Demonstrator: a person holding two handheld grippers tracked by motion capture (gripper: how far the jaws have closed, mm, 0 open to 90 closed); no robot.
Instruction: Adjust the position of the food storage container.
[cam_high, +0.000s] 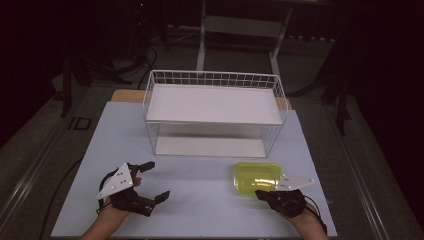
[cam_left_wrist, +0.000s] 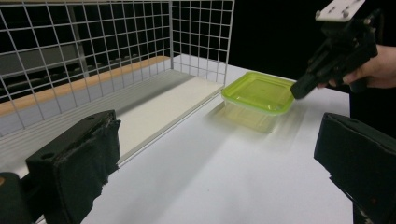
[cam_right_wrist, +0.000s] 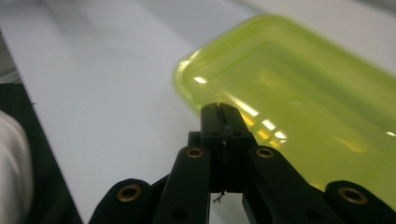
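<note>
My right gripper (cam_right_wrist: 223, 112) is clenched tight with nothing inside, nudging the green plastic box (cam_high: 256, 178). It looks light and slippery; I'd grab its rim.

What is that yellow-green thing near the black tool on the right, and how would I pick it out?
Start at the white wire basket rack at the back of the pale table. In front of its right end lies a shallow rectangular translucent yellow-green plastic container with rounded corners. It is the one coloured thing there, and the right gripper, fingers together, is at its near edge.
</note>
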